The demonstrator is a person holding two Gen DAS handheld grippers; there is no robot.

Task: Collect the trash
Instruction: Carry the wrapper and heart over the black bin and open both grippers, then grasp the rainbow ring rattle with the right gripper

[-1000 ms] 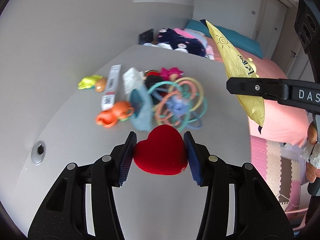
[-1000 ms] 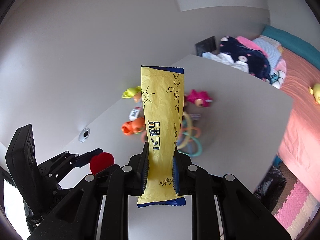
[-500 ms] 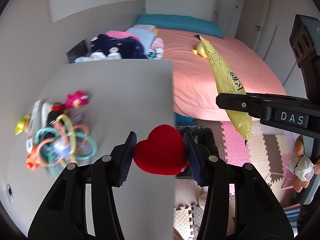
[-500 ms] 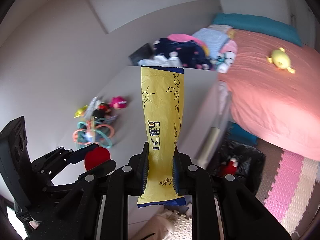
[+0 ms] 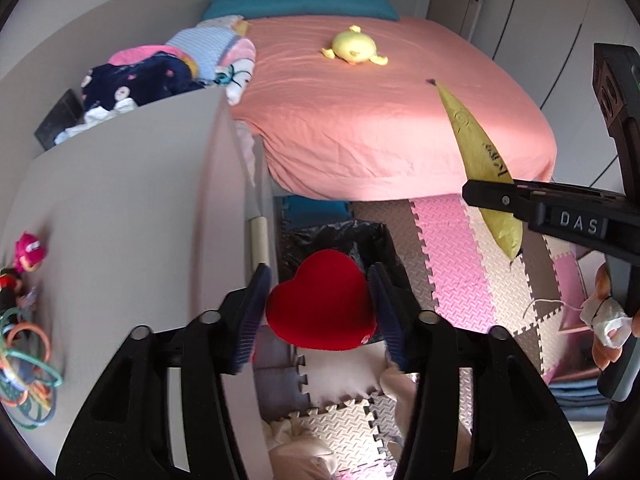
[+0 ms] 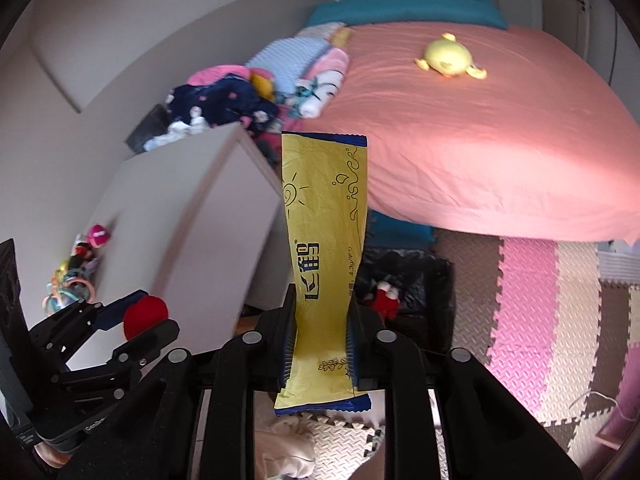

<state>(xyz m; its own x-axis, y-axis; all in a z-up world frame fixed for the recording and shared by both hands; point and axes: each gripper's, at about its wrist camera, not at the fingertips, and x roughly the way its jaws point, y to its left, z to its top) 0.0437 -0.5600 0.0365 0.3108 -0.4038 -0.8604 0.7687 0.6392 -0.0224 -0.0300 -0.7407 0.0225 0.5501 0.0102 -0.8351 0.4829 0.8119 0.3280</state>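
My left gripper [image 5: 320,312] is shut on a red heart-shaped piece [image 5: 320,300] and holds it beyond the table's edge, above a black-lined trash bin [image 5: 344,236] on the floor. My right gripper [image 6: 320,332] is shut on a long yellow snack wrapper [image 6: 324,240] that stands upright between the pads. The bin [image 6: 416,280] sits just past the wrapper in the right wrist view, with a red item [image 6: 384,300] inside. The left gripper with the heart [image 6: 144,312] shows at the lower left there. The right gripper and wrapper [image 5: 480,160] show at the right in the left wrist view.
The grey table [image 5: 120,220] is at the left, with ring toys [image 5: 24,360] and a pink toy [image 5: 28,248]. A pink bed [image 5: 380,112] with a yellow plush [image 5: 352,46] lies behind. Clothes [image 5: 160,76] are piled at the table's far end. Foam mats [image 5: 460,260] cover the floor.
Both grippers have swung right, away from the toys on the table and off its edge, toward the bin on the floor. Each still holds its item.
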